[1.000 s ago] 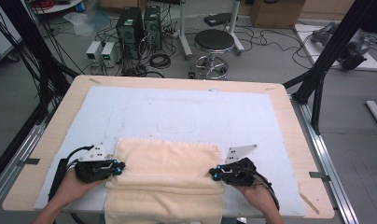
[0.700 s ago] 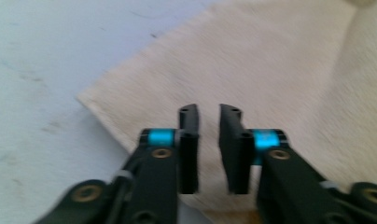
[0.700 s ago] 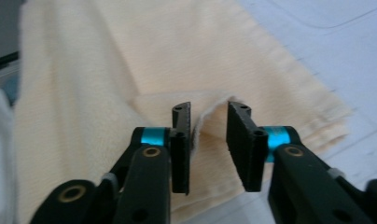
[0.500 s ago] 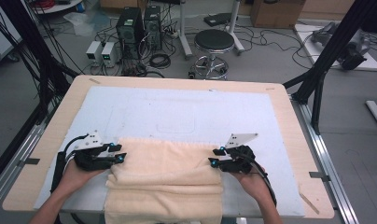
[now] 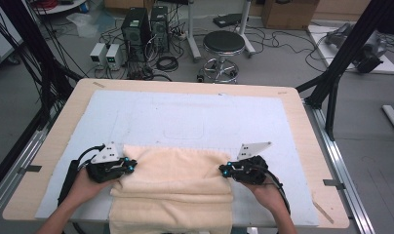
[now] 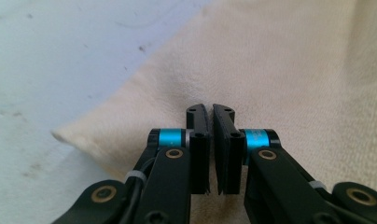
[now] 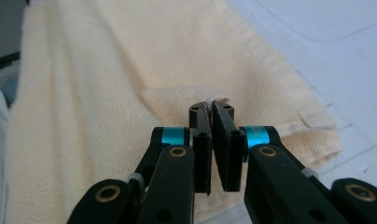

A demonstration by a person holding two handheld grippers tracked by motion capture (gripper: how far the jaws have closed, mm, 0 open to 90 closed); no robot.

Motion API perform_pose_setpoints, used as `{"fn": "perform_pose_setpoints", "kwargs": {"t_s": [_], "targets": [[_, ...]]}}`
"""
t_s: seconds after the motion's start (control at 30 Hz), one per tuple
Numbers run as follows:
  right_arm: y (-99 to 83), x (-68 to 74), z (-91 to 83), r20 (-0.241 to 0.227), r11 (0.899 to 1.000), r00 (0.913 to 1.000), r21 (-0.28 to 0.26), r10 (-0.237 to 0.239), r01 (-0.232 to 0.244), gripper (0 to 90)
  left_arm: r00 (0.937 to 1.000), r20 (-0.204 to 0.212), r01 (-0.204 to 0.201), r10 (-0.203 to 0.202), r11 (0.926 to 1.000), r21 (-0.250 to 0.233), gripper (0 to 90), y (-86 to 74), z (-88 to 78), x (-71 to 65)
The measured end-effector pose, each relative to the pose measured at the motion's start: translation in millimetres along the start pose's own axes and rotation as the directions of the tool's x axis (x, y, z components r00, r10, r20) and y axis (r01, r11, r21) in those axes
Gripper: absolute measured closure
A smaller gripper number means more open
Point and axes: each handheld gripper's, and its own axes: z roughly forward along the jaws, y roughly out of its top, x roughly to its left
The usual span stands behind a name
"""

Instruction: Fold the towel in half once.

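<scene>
On the pale blue table mat [image 5: 185, 117], a cream terry towel [image 5: 175, 180] lay half folded. The left gripper [image 6: 210, 109] and right gripper [image 7: 211, 106] had just closed, each pinching a towel edge; I'd lift both evenly.

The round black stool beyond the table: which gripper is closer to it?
Right. The right gripper sits at the right edge of the cream towel, almost in line with the round black stool; the left gripper is at the towel's left edge, off to the side.

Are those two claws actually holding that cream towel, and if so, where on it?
Yes. The right gripper pinches a raised fold of the towel near its right edge. The left gripper is shut at the left edge; its hold cannot be told.
</scene>
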Motion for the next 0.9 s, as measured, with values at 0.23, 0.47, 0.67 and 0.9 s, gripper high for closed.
{"fn": "perform_pose_setpoints", "kwargs": {"t_s": [0.23, 0.47, 0.67, 0.9], "targets": [[11.8, 16.9, -26.4, 0.003, 0.992, 0.9986, -0.116, -0.053, 0.053, 86.6, 0.9996, -0.028, -0.008, 0.004, 0.9922, -0.125, 85.0, 14.3, -29.6, -7.1], [4.4, 60.0, -56.5, 0.021, 0.976, 0.9905, -0.169, -0.136, 0.137, 86.6, 0.9986, 0.006, -0.051, 0.053, 0.9757, -0.213, 84.9, 4.1, -71.6, -39.5], [-11.1, 101.8, -64.8, -0.061, 0.974, 0.9798, -0.138, -0.191, 0.181, 73.2, 0.9844, 0.151, -0.058, 0.091, 0.9762, -0.209, 81.9, -22.9, -96.9, -69.5], [-6.4, 90.6, -69.6, -0.037, 0.977, 0.9888, -0.166, -0.145, 0.137, 58.6, 0.9898, 0.131, -0.023, 0.055, 0.9710, -0.238, 59.4, -24.8, -105.5, -55.2]]}}
